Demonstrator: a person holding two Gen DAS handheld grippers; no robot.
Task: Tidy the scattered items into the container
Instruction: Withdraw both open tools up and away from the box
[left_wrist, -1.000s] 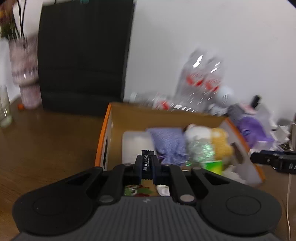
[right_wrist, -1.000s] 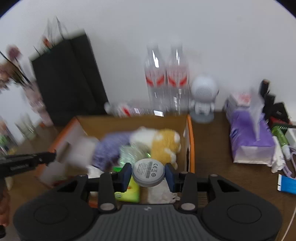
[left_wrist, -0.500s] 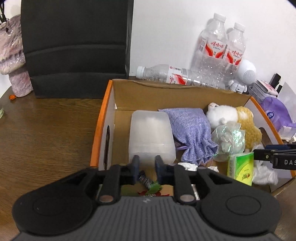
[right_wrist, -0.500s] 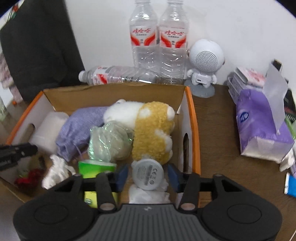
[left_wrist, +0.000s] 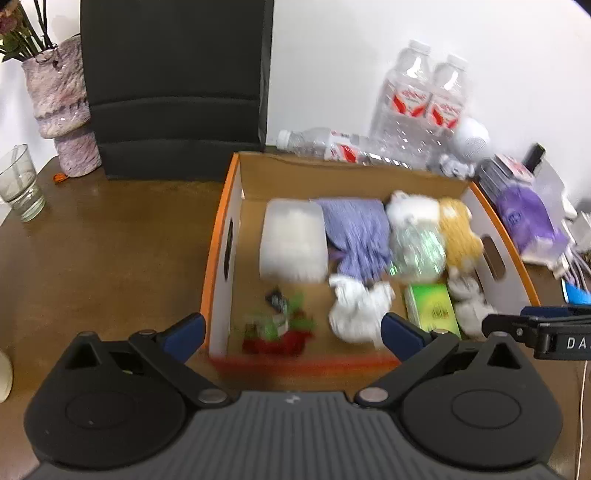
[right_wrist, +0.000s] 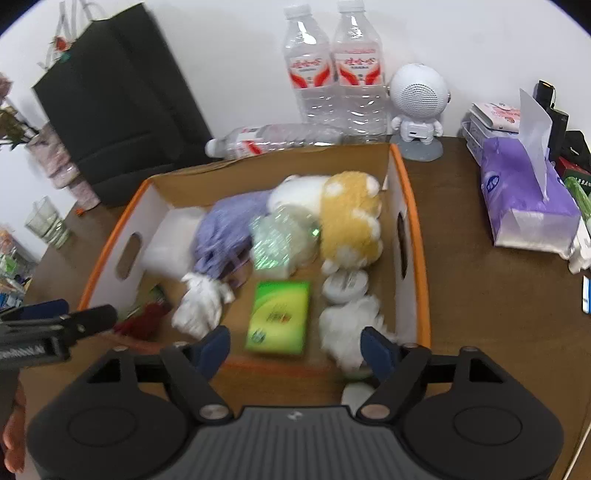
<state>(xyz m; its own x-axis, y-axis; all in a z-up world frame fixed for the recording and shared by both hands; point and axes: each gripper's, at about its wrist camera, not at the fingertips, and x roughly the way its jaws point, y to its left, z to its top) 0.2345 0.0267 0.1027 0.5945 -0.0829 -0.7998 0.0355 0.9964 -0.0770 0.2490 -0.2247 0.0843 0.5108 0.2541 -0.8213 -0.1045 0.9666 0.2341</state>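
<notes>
The orange-rimmed cardboard box (left_wrist: 221, 229) holds a clear plastic case (left_wrist: 293, 240), a purple pouch (left_wrist: 354, 232), a white-and-yellow plush (left_wrist: 443, 221), a green pack (left_wrist: 430, 306) and crumpled tissue (left_wrist: 356, 306). A small dark packet (left_wrist: 275, 298) lies on the box floor by a red-green wrapper (left_wrist: 280, 332). My left gripper (left_wrist: 291, 332) hangs over the near wall, its jaws opening wide with nothing held. In the right wrist view a round white disc (right_wrist: 345, 286) lies in the box (right_wrist: 410, 206) beside the plush (right_wrist: 351, 218). My right gripper (right_wrist: 295, 347) is opening above the near edge, empty.
Two upright water bottles (right_wrist: 336, 74), one lying bottle (right_wrist: 273, 138) and a white robot speaker (right_wrist: 419, 99) stand behind the box. A purple tissue pack (right_wrist: 524, 199) sits to the right. To the left are a black bag (left_wrist: 173, 85), a vase (left_wrist: 62, 107) and a glass (left_wrist: 18, 184).
The left jaws spread and let go of the dark packet, which now lies in the box. The right jaws spread and dropped the round disc by the plush. Both grippers drew back.
</notes>
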